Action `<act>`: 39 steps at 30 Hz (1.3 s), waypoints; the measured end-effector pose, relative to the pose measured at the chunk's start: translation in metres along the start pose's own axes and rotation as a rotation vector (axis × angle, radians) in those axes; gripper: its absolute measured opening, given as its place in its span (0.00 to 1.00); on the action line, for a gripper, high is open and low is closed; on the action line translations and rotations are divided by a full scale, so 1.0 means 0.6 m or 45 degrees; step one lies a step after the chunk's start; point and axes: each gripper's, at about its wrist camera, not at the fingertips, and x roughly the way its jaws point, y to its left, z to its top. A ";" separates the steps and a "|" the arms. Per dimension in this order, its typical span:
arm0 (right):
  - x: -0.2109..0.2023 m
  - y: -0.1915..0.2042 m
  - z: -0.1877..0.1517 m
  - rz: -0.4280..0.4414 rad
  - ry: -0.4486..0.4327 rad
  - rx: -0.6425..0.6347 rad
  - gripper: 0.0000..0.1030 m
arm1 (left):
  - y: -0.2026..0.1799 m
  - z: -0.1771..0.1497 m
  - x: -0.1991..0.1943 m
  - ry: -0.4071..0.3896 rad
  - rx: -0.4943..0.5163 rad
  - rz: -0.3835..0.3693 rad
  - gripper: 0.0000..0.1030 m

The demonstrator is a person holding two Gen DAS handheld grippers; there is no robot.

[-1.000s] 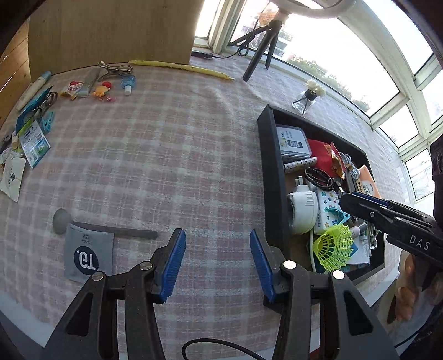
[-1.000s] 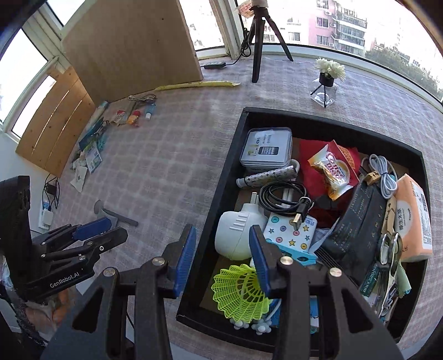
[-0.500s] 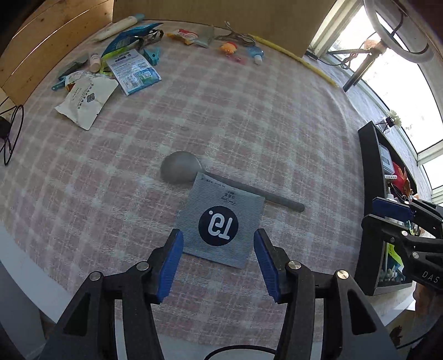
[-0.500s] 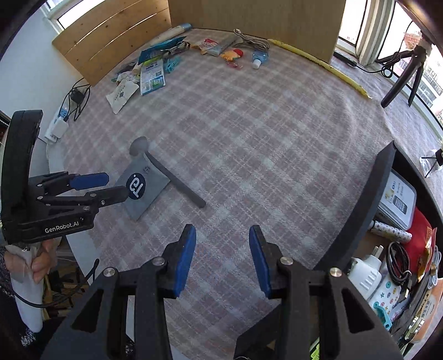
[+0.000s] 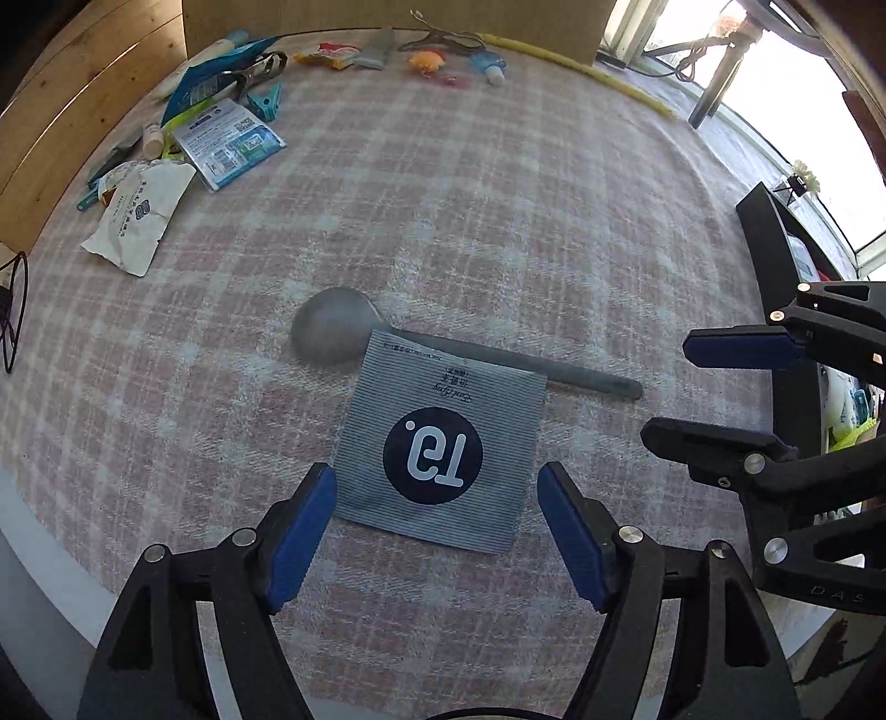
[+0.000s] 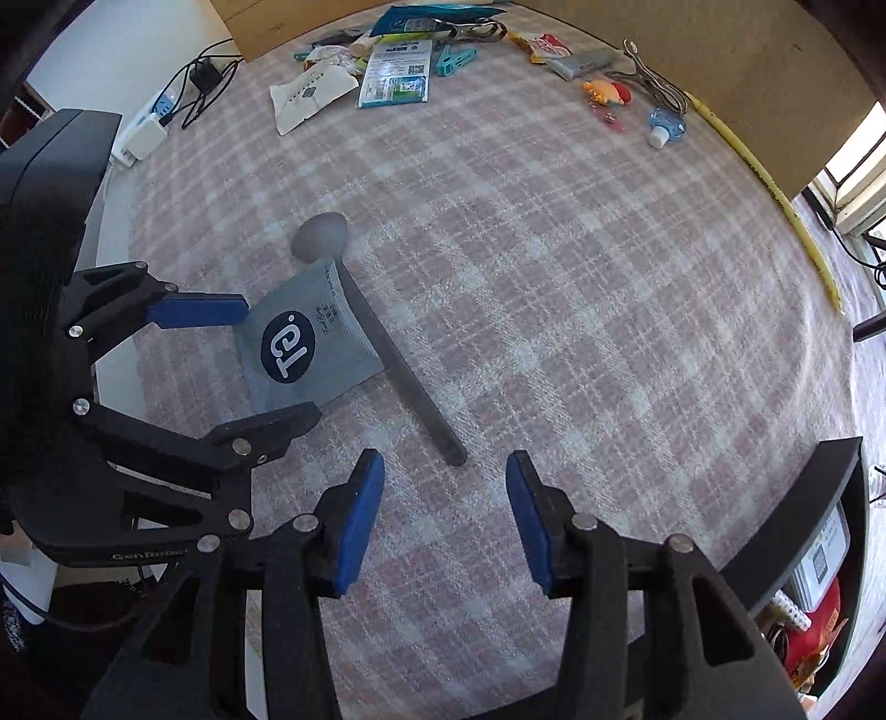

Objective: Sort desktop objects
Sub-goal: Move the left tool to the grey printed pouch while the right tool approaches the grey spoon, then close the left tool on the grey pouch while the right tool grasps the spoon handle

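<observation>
A grey striped sachet [image 5: 440, 448] with a dark round logo lies flat on the checked tablecloth, its far edge over the handle of a grey spoon [image 5: 343, 332]. My left gripper [image 5: 437, 493] is open, its blue pads either side of the sachet's near edge. In the right wrist view the sachet [image 6: 302, 354] and spoon [image 6: 387, 343] lie left of centre, with the left gripper [image 6: 260, 365] around the sachet. My right gripper [image 6: 446, 482] is open and empty, just short of the spoon handle's end.
A black tray [image 6: 797, 531] full of objects stands at the right. Packets, a clip, a small bottle and a toy are scattered along the table's far edge [image 5: 232, 144]. A wooden board [image 5: 387, 14] stands behind. The table's near edge is close to the left gripper.
Both grippers have swung away from the tray toward the sachet and spoon. The left gripper has closed in on the sachet; the right has come near the spoon handle.
</observation>
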 end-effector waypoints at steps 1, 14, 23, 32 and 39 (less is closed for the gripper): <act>0.002 -0.002 0.002 0.000 0.005 -0.004 0.45 | -0.003 0.002 0.006 0.005 0.006 0.022 0.72; 0.043 -0.001 0.106 0.018 0.019 -0.136 0.45 | 0.032 0.010 0.024 -0.042 -0.166 0.138 0.85; 0.065 0.051 0.196 0.027 0.004 -0.290 0.45 | 0.096 -0.018 0.016 -0.045 -0.319 0.176 0.84; 0.069 0.085 0.250 -0.030 -0.006 -0.373 0.28 | 0.112 -0.067 0.000 -0.086 -0.383 0.191 0.72; 0.065 0.082 0.280 -0.046 -0.009 -0.309 0.10 | 0.122 -0.098 -0.011 -0.099 -0.431 0.182 0.62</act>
